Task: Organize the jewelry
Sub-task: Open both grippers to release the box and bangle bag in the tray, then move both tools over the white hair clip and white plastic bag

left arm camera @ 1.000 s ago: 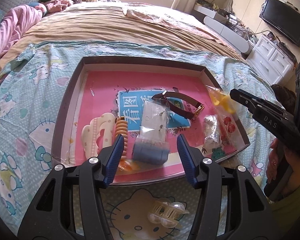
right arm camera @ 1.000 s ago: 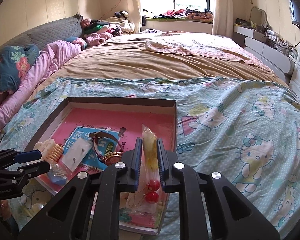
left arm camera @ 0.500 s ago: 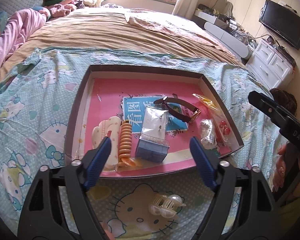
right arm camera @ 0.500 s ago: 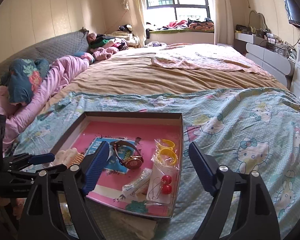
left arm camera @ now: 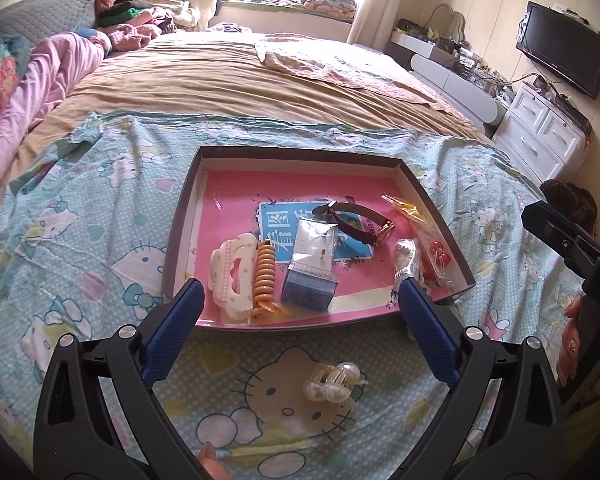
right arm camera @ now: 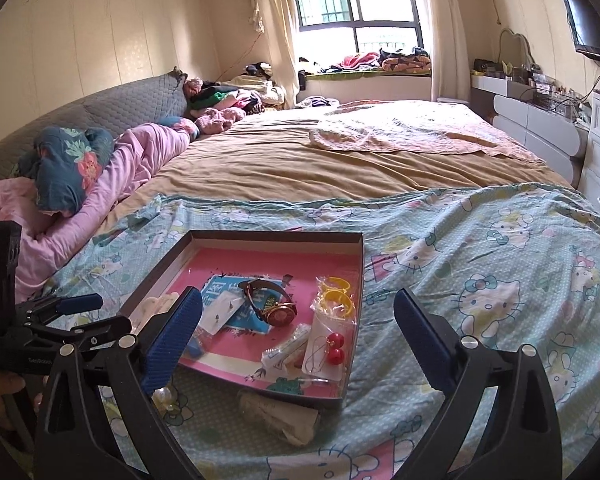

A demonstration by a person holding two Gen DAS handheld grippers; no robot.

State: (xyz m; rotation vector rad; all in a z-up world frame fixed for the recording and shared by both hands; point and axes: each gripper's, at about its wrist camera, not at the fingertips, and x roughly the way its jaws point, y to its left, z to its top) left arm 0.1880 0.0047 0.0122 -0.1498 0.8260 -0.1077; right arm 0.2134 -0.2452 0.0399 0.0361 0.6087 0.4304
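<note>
Daylight is pouring through a barred window (right arm camera: 358,8) with cream curtains (right arm camera: 278,20), washing over a wide bed (right arm camera: 300,160). A white dresser (left arm camera: 540,136) is standing along the wall, a television (left arm camera: 560,56) hanging above it.

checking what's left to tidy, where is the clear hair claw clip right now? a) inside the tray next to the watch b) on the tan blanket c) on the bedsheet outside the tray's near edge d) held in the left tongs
c: the clear hair claw clip lies on the Hello Kitty bedsheet just outside the near rim of the tray, between the open left tongs, which hold nothing.
</note>
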